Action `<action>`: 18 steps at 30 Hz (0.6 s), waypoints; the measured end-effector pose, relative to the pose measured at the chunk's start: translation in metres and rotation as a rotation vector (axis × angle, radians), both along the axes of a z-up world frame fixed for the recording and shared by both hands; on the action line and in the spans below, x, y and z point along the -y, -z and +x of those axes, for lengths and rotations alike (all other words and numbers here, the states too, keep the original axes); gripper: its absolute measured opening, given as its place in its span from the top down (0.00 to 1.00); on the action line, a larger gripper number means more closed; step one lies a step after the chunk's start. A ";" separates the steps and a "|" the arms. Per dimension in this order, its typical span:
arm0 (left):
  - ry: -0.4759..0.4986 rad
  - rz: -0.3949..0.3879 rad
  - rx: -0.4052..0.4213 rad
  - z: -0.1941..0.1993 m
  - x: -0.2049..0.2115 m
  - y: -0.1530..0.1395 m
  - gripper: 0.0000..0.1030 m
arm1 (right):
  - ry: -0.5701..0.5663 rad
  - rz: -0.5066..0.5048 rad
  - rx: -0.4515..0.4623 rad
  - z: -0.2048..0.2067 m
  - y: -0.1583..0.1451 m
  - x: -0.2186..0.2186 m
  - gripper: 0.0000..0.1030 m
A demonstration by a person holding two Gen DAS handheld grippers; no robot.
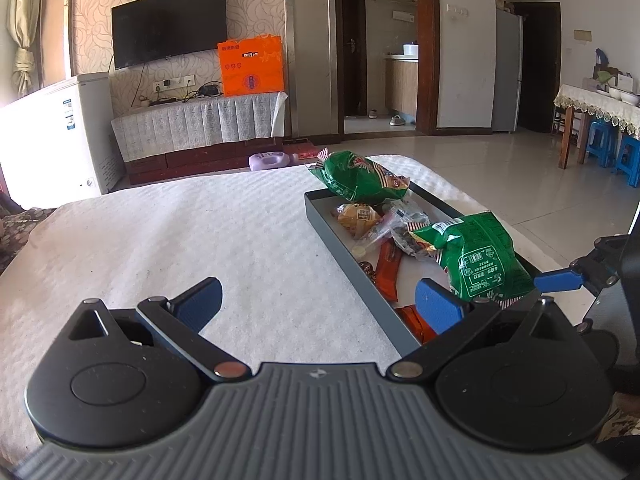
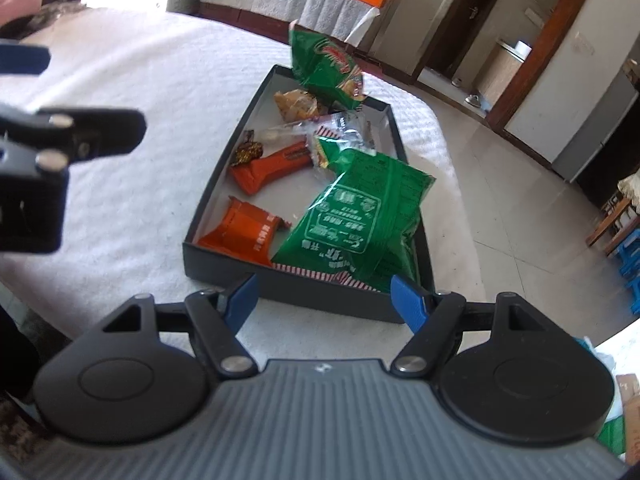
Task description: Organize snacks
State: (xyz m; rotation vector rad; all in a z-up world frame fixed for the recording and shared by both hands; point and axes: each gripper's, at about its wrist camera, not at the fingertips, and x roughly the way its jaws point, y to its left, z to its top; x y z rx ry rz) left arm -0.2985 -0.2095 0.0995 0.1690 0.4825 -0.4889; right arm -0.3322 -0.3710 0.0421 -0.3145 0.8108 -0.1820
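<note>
- Presently the right gripper [image 2: 324, 298] hangs just short of the near wall of a dark tray [image 2: 216, 184], its blue jaws spread wide with nothing clamped between them.
- Straight ahead of those jaws a large green snack bag [image 2: 360, 216] lies in the tray's near end, its striped lower edge overhanging the near wall and lying close between the fingertips; whether a pad touches it cannot be told.
- Ahead and to the left of the tool, two orange wrappers lie inside the tray: one [image 2: 244, 232] beside the green bag, one [image 2: 272, 168] further in.
- Beyond them sit a small brown-gold sweet [image 2: 247, 151], clear-wrapped packets [image 2: 344, 128] and a yellowish packet [image 2: 298, 104].
- At the far end a second green bag [image 2: 326, 68] leans over the tray's far wall.
- The left gripper [image 1: 316, 300] hovers over the white cloth [image 1: 180, 240] to the left of the tray, jaws wide apart and empty; its right finger [image 1: 438, 304] reaches over the tray's near corner, close to the large green bag.
- From the left wrist view, the right gripper's blue fingertip [image 1: 558, 280] shows beyond that bag's right side.
- Nothing lies on the cloth between the left gripper's fingers.
</note>
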 end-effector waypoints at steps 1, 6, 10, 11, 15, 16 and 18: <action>0.002 0.003 0.001 0.000 0.001 0.000 0.00 | -0.002 -0.009 0.000 0.000 0.000 -0.001 0.27; 0.009 0.011 0.000 -0.001 0.003 0.001 0.00 | -0.014 -0.003 0.006 -0.005 -0.002 -0.002 0.27; 0.014 0.016 0.000 -0.002 0.004 0.002 0.00 | -0.029 -0.008 -0.009 -0.006 -0.001 -0.005 0.27; 0.014 0.015 -0.001 -0.003 0.003 0.002 0.00 | -0.032 -0.008 -0.014 -0.005 0.000 -0.006 0.27; 0.014 0.018 -0.001 -0.003 0.003 0.001 0.00 | -0.037 -0.013 -0.024 -0.005 0.001 -0.008 0.27; 0.014 0.019 0.000 -0.003 0.003 0.001 0.00 | -0.038 -0.013 -0.025 -0.005 0.001 -0.008 0.27; 0.012 0.019 0.001 -0.002 0.003 0.002 0.00 | -0.038 -0.014 -0.028 -0.005 0.001 -0.008 0.27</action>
